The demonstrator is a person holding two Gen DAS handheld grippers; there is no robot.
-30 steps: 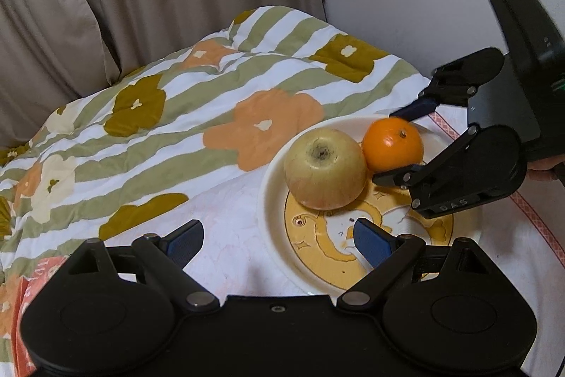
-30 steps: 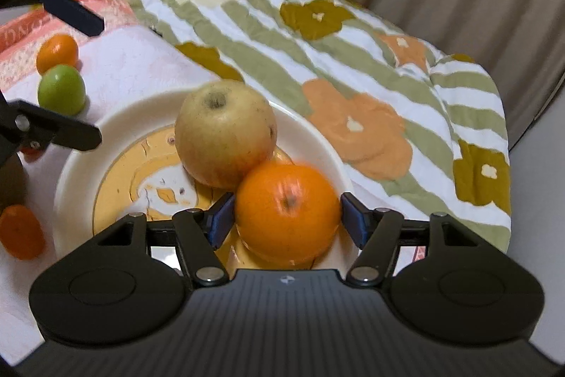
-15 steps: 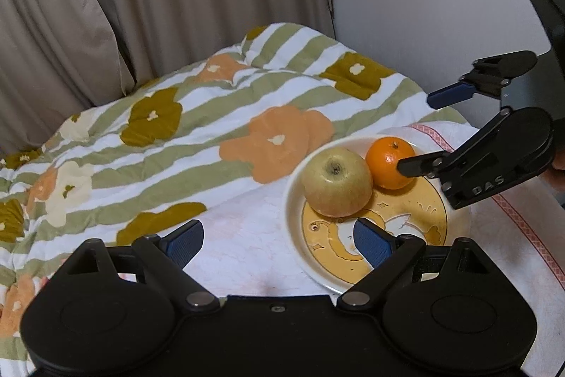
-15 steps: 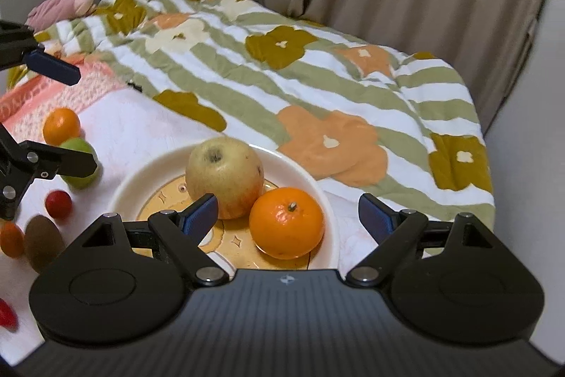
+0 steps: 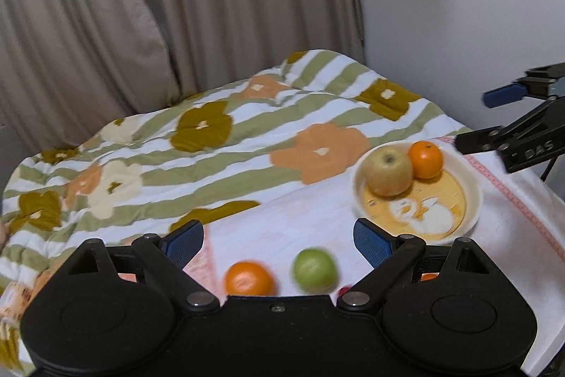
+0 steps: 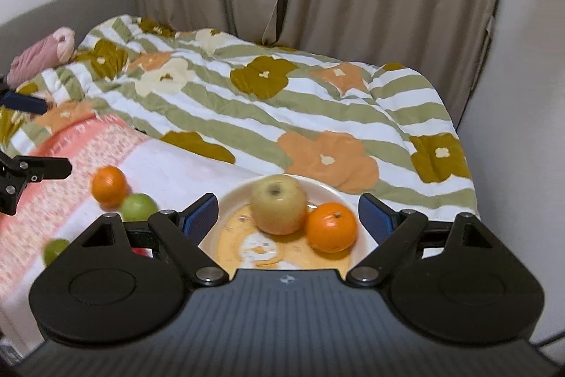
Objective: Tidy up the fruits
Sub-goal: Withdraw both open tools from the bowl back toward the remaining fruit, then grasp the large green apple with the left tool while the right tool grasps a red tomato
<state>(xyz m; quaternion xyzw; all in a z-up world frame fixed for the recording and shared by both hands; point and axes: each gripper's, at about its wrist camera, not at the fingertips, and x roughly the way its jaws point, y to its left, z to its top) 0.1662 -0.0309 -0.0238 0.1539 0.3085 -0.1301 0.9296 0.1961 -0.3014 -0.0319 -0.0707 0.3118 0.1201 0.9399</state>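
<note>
On cloth, plate perhaps near edge.

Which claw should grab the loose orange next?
Probably left. The left claw stands open with the loose orange right below its gap; the right claw faces the plate, further from it.

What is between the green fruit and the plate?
Nothing but bare white cloth lies between the green fruit and the plate, as the left wrist view shows.

Dim, warm indoor light, fisheye-bent edges (near fruit smeared by blur).
</note>
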